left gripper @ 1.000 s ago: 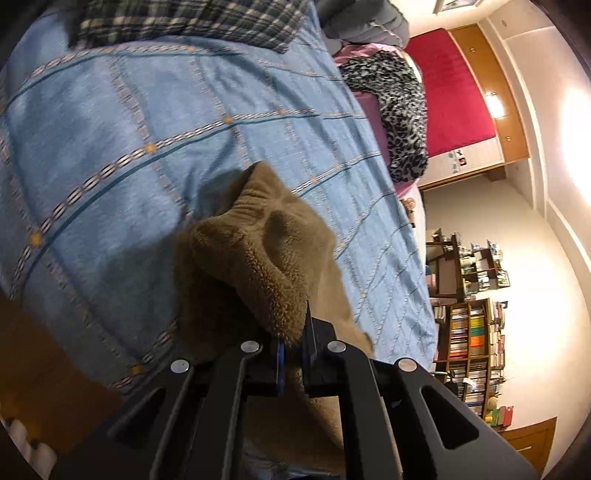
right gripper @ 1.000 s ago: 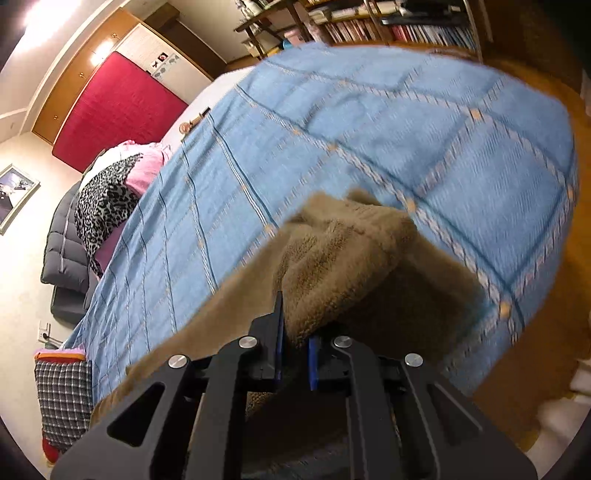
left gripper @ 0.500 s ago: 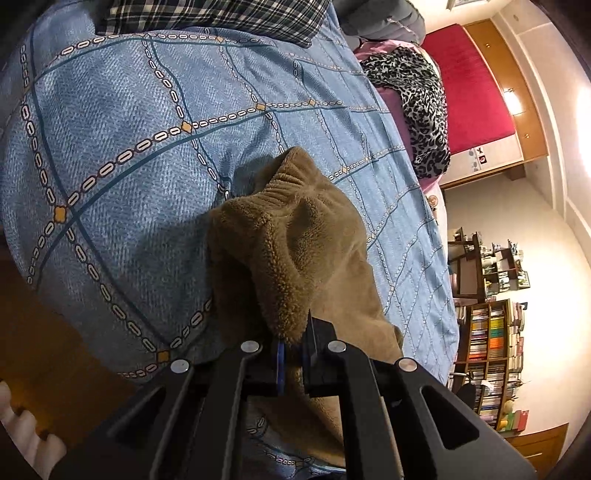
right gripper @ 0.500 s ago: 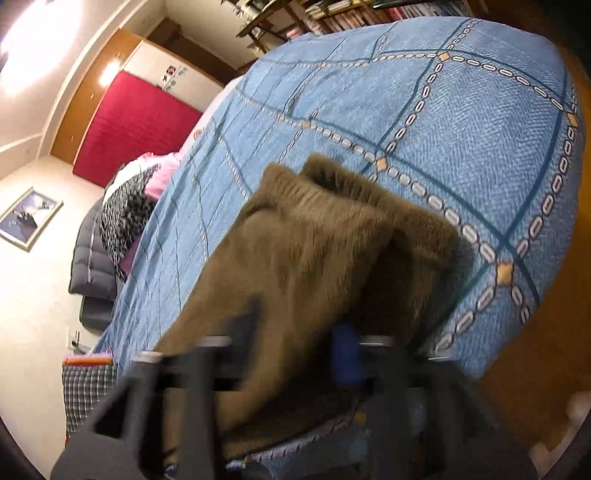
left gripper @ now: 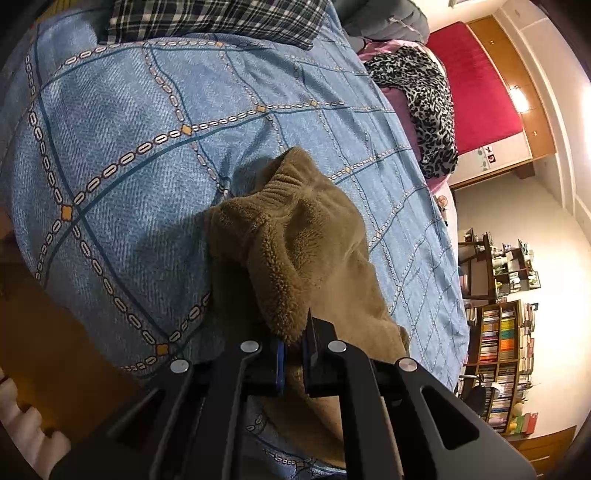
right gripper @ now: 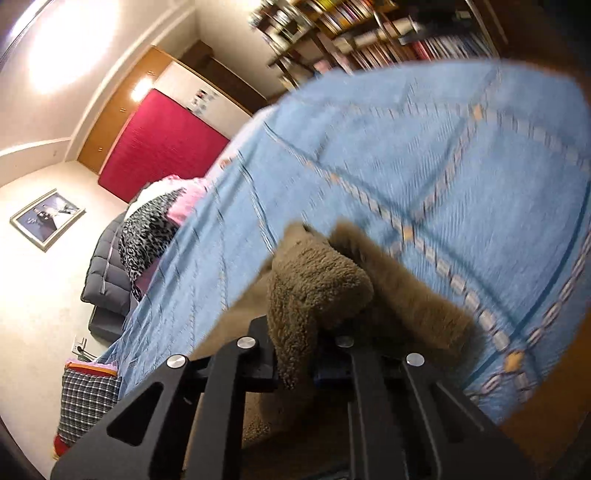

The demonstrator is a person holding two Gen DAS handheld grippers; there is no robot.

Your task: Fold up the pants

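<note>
Brown fleece pants [left gripper: 306, 251] lie bunched on the blue patterned bedspread [left gripper: 147, 122]. My left gripper [left gripper: 293, 349] is shut on a fold of the pants' fleece edge, near the bed's near edge. In the right wrist view the same pants [right gripper: 317, 291] hang over my right gripper [right gripper: 299, 365], whose jaws stand slightly apart with the fleece between them. The view is motion-blurred. The rest of the pants trail toward me under both grippers.
A plaid cushion [left gripper: 214, 18] lies at the bed's far end. A leopard-print garment [left gripper: 424, 103] and pink cloth lie along the bed's side. Bookshelves [left gripper: 498, 362] stand by the wall. A dark sofa [right gripper: 107, 288] and wooden floor [left gripper: 48, 332] border the bed.
Both grippers moved with the pants over the bed. The right gripper's jaws opened half a second ago and now sit close around the fleece again, still in motion.
</note>
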